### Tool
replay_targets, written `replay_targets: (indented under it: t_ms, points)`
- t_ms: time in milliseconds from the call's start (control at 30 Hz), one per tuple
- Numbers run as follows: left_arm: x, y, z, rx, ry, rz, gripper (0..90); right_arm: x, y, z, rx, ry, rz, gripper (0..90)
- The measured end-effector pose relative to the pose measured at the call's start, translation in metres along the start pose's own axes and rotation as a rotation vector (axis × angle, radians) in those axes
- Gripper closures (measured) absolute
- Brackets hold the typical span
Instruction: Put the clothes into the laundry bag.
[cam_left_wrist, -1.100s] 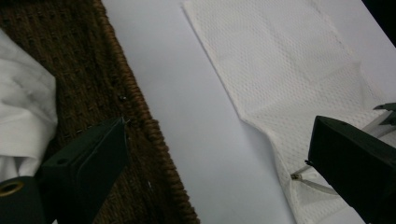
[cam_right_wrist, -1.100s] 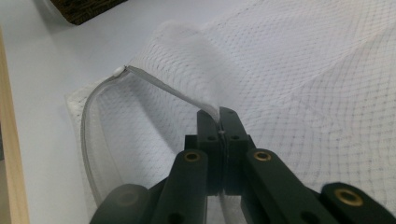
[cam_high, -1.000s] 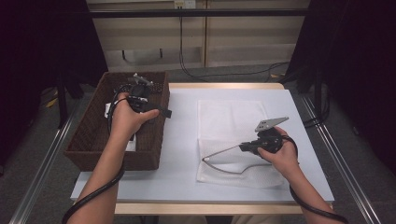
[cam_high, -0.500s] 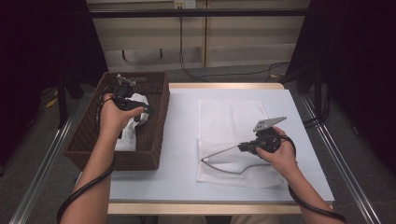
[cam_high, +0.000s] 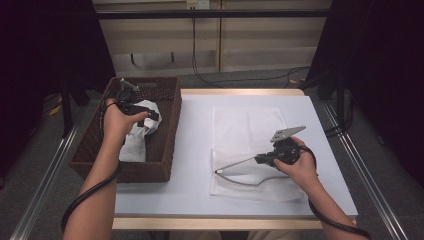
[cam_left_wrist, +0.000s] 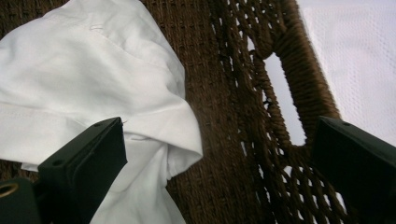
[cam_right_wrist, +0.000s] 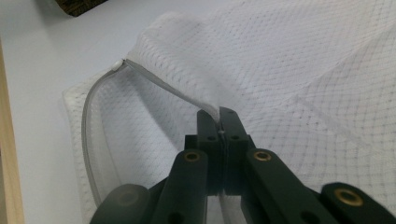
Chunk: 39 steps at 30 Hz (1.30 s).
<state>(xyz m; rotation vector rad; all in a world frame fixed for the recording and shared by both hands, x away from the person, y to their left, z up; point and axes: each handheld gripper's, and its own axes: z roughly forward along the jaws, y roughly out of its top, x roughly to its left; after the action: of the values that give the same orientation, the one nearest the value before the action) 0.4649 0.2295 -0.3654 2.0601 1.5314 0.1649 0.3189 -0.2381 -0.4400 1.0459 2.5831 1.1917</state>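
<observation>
A white garment (cam_high: 136, 135) lies crumpled in a brown woven basket (cam_high: 95, 150) at the table's left. My left gripper (cam_high: 151, 116) hangs low inside the basket just over the garment, open. In the left gripper view its jaws stand wide apart around (cam_left_wrist: 219, 168), with a fold of the garment (cam_left_wrist: 93, 79) by one jaw and the basket's handle hole (cam_left_wrist: 285, 107) by the other. A white mesh laundry bag (cam_high: 245, 127) lies flat on the table. My right gripper (cam_high: 259, 160) is shut on the bag's zipper edge (cam_right_wrist: 177, 95) and holds it up, so the mouth gapes.
The basket's woven walls (cam_left_wrist: 219, 70) hem in the left gripper. The white table (cam_high: 192, 150) has bare room between basket and bag. A wooden front edge (cam_high: 210, 222) runs near the person's forearms. Cables trail from both grippers.
The left hand has moved left and down into the basket, uncovering more of the white garment. The right hand and the lifted zipper edge have stayed put.
</observation>
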Motion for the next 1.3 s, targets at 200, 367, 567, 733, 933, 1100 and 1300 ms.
replay_targets:
  t_ms: [200,367,567,733,933,1100,1300]
  points:
    - [0.01,0.006,0.007,-0.007,0.021,-0.02,3.2,0.0,-0.001,0.001,0.001,0.0,-0.004,90.0]
    - [0.018,0.008,0.014,0.002,0.044,-0.037,2.4,-0.001,-0.001,0.002,0.001,0.006,-0.004,90.0]
    - [0.033,0.009,0.023,0.0,0.069,-0.053,2.5,-0.001,-0.002,0.001,-0.004,0.007,-0.004,90.0]
    - [0.041,0.009,0.031,0.0,0.087,-0.084,2.2,-0.002,-0.002,0.001,-0.004,0.007,0.002,89.9]
    - [0.046,0.011,0.04,0.019,0.107,-0.093,2.0,-0.002,-0.003,0.002,-0.001,0.009,0.009,89.8]
    - [0.051,0.01,0.049,0.018,0.125,-0.09,1.9,-0.002,-0.003,0.002,0.001,0.009,0.009,89.8]
    - [0.05,0.01,0.061,0.029,0.137,-0.083,1.6,-0.003,-0.003,0.003,0.002,0.015,0.012,89.8]
